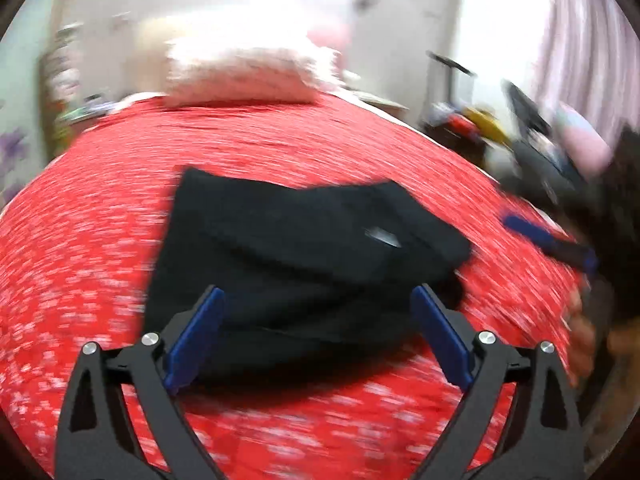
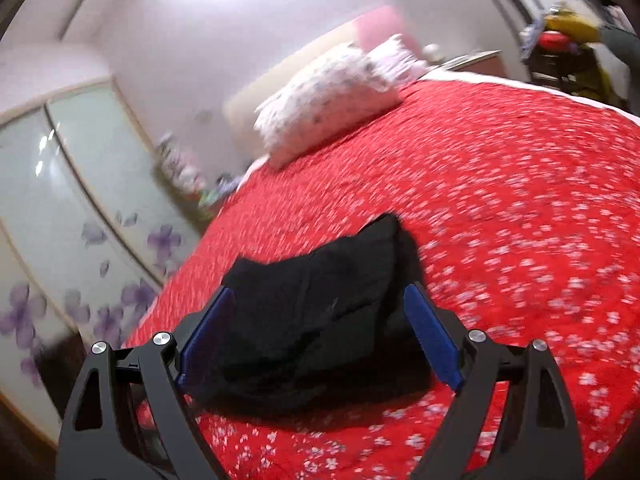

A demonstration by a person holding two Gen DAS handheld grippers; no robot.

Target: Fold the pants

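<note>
Two hand-held grippers, both released, hover over a folded pair of black pants on a red bed.

Nearest in the left wrist view, the left hand-held gripper (image 1: 316, 300) has its jaws spread wide and grasping nothing, with the black pants (image 1: 304, 264) lying between and beyond the blue pads. The right hand-held gripper (image 2: 320, 300) is likewise spread and empty, framing the same bundle from its own side. The pants lie in a compact stack of layers on the red floral bedspread (image 1: 100, 240), so the fold looks nearly finished. To end well, I would press the top layer flat and square the loose edge at 2 o'clock, keeping the pads off the cloth's folds to avoid dragging them open. At 12 o'clock, far off, lies a white pillow (image 1: 248, 76). Both views are motion-blurred.
</note>
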